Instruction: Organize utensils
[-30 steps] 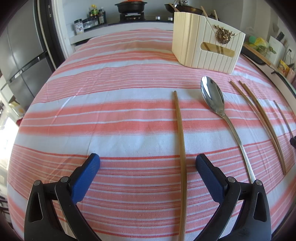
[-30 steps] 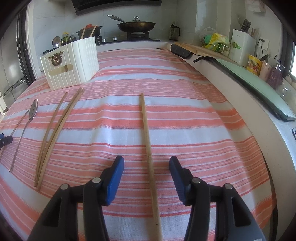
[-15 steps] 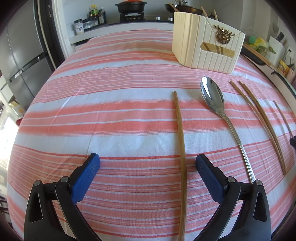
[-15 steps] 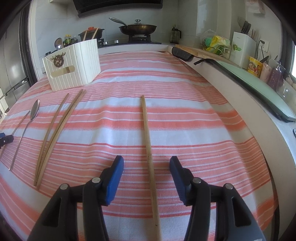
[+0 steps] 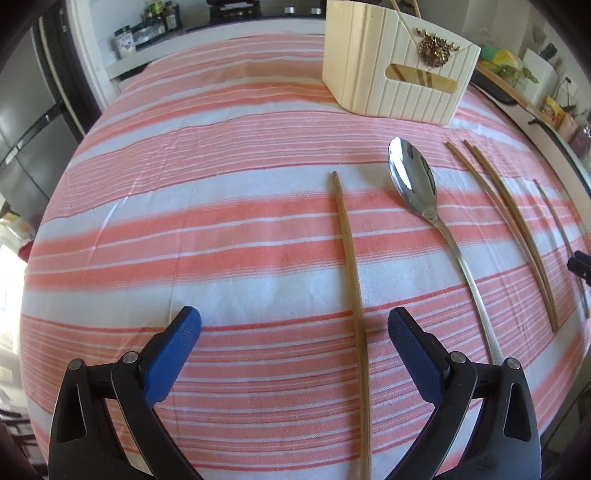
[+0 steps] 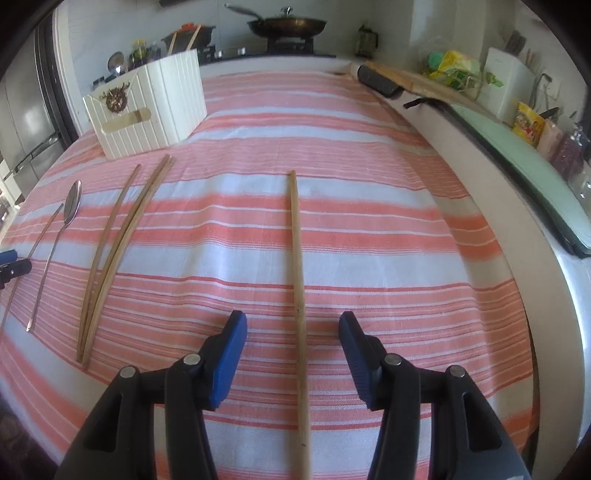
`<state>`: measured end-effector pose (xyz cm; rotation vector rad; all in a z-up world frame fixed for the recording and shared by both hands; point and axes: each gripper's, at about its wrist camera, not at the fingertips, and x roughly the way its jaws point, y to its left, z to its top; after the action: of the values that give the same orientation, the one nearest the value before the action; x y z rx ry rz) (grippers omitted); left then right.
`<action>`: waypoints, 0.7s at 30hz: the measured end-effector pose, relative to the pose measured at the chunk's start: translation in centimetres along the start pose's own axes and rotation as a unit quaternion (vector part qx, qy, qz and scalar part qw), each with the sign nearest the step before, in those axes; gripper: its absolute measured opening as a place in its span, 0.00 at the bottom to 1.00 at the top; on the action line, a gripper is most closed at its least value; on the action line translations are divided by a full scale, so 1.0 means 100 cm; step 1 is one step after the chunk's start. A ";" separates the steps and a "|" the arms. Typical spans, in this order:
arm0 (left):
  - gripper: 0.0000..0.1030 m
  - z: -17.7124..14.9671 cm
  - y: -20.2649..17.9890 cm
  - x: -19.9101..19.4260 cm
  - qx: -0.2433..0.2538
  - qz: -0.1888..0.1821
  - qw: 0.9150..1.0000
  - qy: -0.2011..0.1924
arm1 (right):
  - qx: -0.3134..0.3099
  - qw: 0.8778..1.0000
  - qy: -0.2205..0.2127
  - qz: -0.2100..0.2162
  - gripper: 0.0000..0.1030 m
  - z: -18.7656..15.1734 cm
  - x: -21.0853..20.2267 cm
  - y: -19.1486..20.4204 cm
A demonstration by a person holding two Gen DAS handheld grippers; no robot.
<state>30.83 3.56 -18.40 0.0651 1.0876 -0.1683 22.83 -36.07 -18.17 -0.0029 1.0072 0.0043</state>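
A cream ribbed utensil holder (image 5: pixel 397 66) stands at the far side of the striped cloth; it also shows in the right wrist view (image 6: pixel 147 107). My left gripper (image 5: pixel 293 326) is open, its jaws either side of a lone wooden chopstick (image 5: pixel 352 288) lying on the cloth. A steel spoon (image 5: pixel 424 199) lies to its right, then several more chopsticks (image 5: pixel 509 225). My right gripper (image 6: pixel 293 326) is open over another lone chopstick (image 6: pixel 297 258), which lies between its jaws. The spoon (image 6: pixel 70 206) and grouped chopsticks (image 6: pixel 118 243) lie to its left.
The striped tablecloth (image 5: pixel 184 206) covers the table. A counter with a stove and wok (image 6: pixel 286 26) runs behind. A white ledge with a green board (image 6: pixel 532 162), packets and jars lines the right side. A fridge (image 5: pixel 29 122) stands on the left.
The right gripper has opened wider around its chopstick. The left gripper has shifted slightly closer to the table; nothing on the cloth has moved.
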 end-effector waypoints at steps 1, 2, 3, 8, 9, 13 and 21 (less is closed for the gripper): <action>0.92 0.007 0.001 0.000 0.005 -0.007 1.000 0.005 | 0.003 1.000 0.014 0.011 0.52 0.007 0.001 -0.005; 0.92 0.014 0.001 0.001 0.011 -0.013 1.000 0.013 | 0.007 1.000 0.018 0.020 0.52 0.016 0.000 -0.010; 0.92 0.021 0.000 0.003 0.017 -0.018 0.999 0.023 | 0.005 0.999 0.023 0.025 0.52 0.024 0.000 -0.014; 0.80 0.047 -0.012 0.022 0.055 -0.002 0.997 0.060 | -0.041 0.996 0.072 0.040 0.51 0.058 0.022 -0.010; 0.78 0.051 -0.017 0.026 0.066 0.003 0.996 0.067 | -0.042 0.995 0.078 0.038 0.51 0.064 0.030 -0.009; 0.38 0.070 -0.033 0.033 0.085 -0.009 0.993 0.080 | -0.044 0.995 0.081 0.040 0.40 0.091 0.054 -0.001; 0.03 0.088 -0.043 0.018 0.067 -0.001 0.997 0.023 | -0.016 0.997 0.055 0.055 0.06 0.122 0.047 0.007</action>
<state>38.61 -2.06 -15.81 0.1891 1.1208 -0.2431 35.68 -35.34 -15.64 0.0231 1.1167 0.1234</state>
